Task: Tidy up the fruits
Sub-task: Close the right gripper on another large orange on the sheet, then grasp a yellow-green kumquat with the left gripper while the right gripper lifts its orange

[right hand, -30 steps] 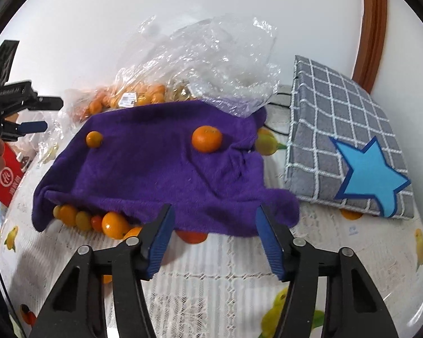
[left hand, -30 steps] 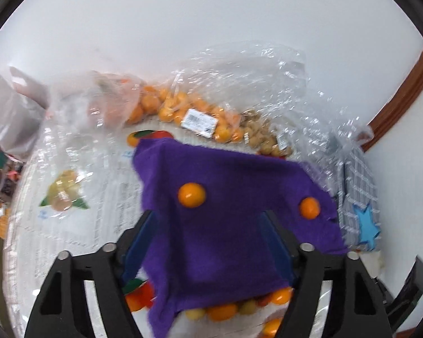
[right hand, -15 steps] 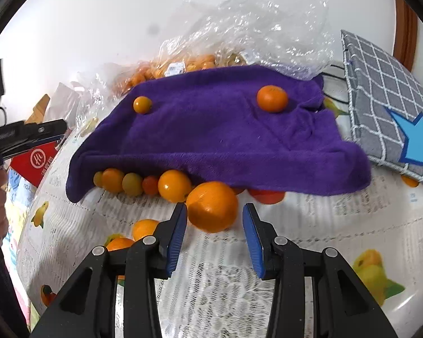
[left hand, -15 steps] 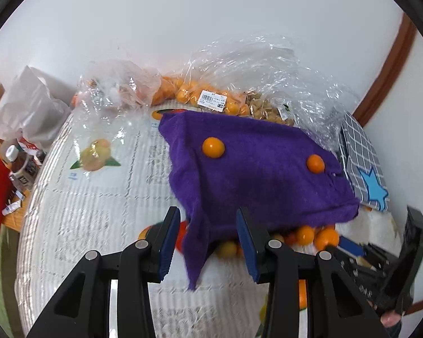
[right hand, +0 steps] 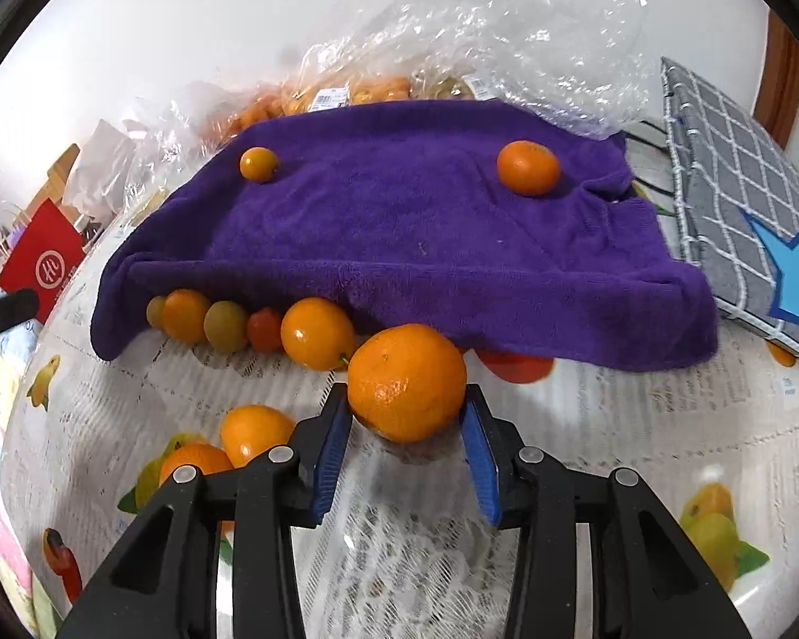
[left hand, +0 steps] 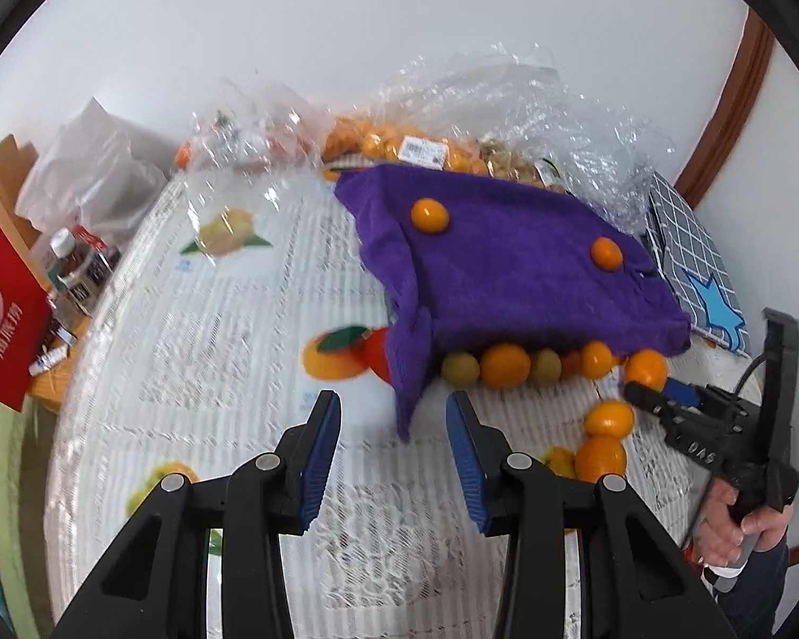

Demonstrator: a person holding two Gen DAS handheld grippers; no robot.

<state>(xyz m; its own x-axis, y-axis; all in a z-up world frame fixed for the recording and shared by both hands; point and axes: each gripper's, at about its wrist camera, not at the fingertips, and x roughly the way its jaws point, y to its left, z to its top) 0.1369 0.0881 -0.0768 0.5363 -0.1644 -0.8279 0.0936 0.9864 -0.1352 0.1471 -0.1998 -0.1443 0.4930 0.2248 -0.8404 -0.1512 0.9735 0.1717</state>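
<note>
A white lace-covered surface [right hand: 586, 426] stands against a white wall. The right hand-held gripper [right hand: 406, 418] clasps an orange [right hand: 407, 381] at the purple towel's [right hand: 415, 245] front edge; the left hand-held gripper [left hand: 394, 420] hangs spread, empty, above the surface.

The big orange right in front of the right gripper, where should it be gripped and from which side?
Grip the big orange across its widest middle, coming in low from the near side as the right gripper is now. It is round, so any pair of opposite sides suits the pads. The purple towel overhangs behind it, which probably rules out a reach from behind.
</note>
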